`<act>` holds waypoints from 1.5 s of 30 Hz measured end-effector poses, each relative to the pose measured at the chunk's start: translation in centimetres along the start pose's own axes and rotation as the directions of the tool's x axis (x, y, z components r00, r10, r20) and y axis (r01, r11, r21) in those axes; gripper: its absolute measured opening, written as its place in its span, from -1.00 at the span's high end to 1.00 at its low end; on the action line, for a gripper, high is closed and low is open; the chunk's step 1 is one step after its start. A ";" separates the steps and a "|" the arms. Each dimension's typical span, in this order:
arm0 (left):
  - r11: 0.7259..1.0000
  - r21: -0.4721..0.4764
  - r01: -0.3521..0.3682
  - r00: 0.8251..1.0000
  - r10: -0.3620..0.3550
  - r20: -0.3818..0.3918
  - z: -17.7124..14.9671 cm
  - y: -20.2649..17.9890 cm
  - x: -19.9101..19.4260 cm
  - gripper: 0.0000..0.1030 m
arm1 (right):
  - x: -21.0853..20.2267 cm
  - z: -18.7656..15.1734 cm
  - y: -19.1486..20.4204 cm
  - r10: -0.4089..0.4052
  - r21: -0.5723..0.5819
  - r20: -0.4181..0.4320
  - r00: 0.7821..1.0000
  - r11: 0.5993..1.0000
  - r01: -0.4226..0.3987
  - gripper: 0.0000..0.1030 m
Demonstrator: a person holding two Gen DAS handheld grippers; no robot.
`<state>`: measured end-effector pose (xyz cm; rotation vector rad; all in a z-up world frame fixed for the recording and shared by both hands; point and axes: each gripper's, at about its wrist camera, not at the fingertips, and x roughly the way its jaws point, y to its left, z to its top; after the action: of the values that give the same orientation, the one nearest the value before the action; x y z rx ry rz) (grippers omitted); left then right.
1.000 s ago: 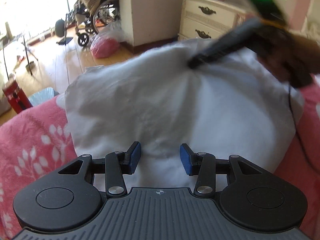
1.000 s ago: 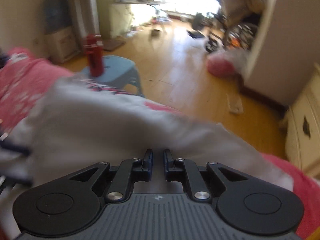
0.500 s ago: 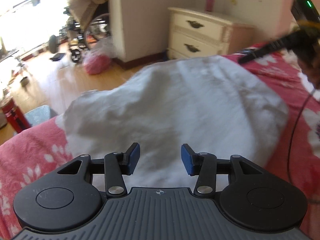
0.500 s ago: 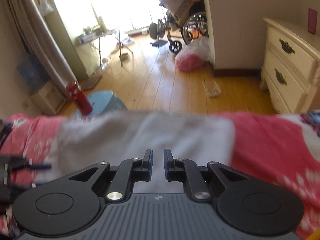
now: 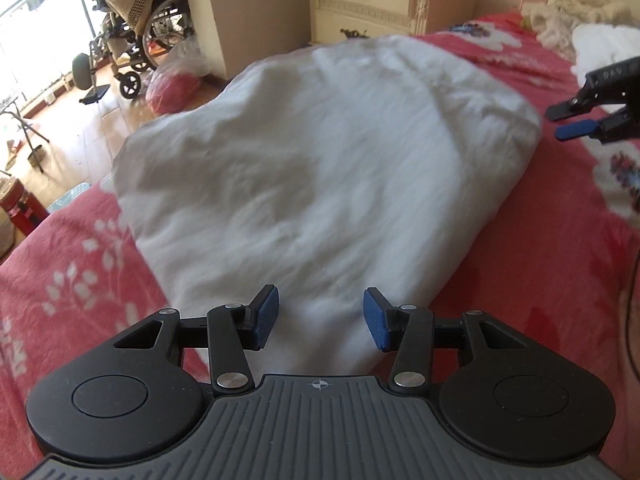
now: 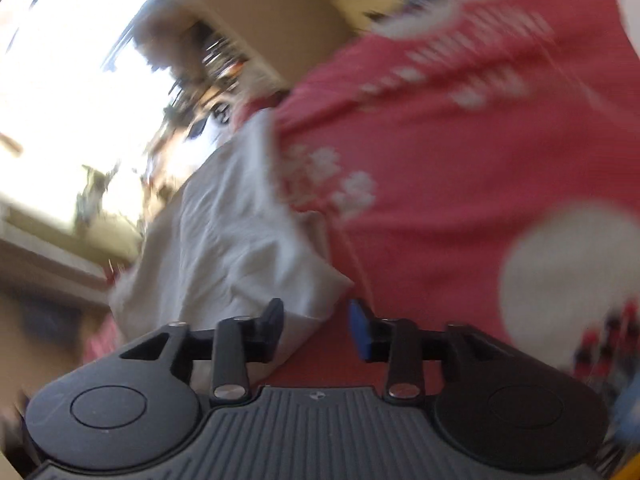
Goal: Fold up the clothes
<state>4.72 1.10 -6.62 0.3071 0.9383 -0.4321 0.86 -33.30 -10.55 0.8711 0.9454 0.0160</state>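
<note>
Soft, wrinkled white cloth garment [image 5: 320, 152] lies on a matt pink floral bedspread [image 5: 540, 248]; the floor [image 5: 80, 128] is glossy wood

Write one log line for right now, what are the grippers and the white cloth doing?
white cloth: folded on red bedspread | left gripper: open above cloth | right gripper: jaws just opened, off the cloth, beside its corner

Red floral bed [image 5: 520, 264], white garment [image 5: 320, 160] spread on it

We note: cream dresser [image 5: 384, 4] by wall | wheelchair [image 5: 132, 40] on wood floor | red bag [image 5: 176, 88] beside it.
</note>
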 end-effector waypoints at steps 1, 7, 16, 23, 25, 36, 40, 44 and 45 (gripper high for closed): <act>1.000 0.009 -0.011 1.000 0.011 -0.004 -0.1 -0.1 0.1 0.09 | 0.4 0.1 -0.9 0.014 0.052 0.007 1.000 0.999 -0.014 0.22; 0.998 0.035 -0.048 0.999 0.049 -0.022 -0.3 -0.3 0.4 0.09 | 2.3 1.3 -2.5 0.074 0.110 0.030 0.997 0.991 -0.077 0.61; 0.996 0.079 -0.046 0.998 0.050 -0.042 -0.5 -0.2 0.8 0.09 | 2.4 1.9 -1.0 0.014 -0.085 0.097 0.995 0.996 -0.006 0.99; 0.993 0.112 -0.031 0.999 0.035 -0.036 -0.7 0.0 0.7 0.09 | 2.5 -0.5 2.2 -0.103 -0.379 0.218 0.971 0.907 0.181 0.99; 0.993 0.119 -0.026 0.999 0.031 -0.034 -0.8 0.0 0.7 0.09 | 2.7 -1.6 3.9 -0.139 -0.519 0.274 0.952 0.812 0.268 0.99; 0.990 0.141 -0.023 0.999 0.028 -0.035 -0.8 0.0 0.7 0.09 | 1.8 0.8 1.6 -0.172 -0.411 0.283 0.944 0.867 0.281 0.95; 0.990 0.136 -0.027 0.999 0.032 -0.035 -0.8 0.0 0.7 0.09 | 0.3 0.6 2.9 -0.105 -0.430 0.304 0.947 0.871 0.235 0.92; 0.992 0.124 -0.034 0.999 0.039 -0.037 -0.9 0.0 0.6 0.07 | 1.2 -1.8 5.9 0.040 -0.579 0.198 0.979 0.811 0.083 0.90; 0.992 0.122 -0.037 0.998 0.042 -0.037 -0.9 0.0 0.6 0.07 | 1.5 -2.5 6.7 0.075 -0.614 0.164 0.984 0.788 0.042 0.90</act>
<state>4.42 1.38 -7.59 0.4454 0.9450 -0.4491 2.33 -26.67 -7.88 0.2595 0.6912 0.2475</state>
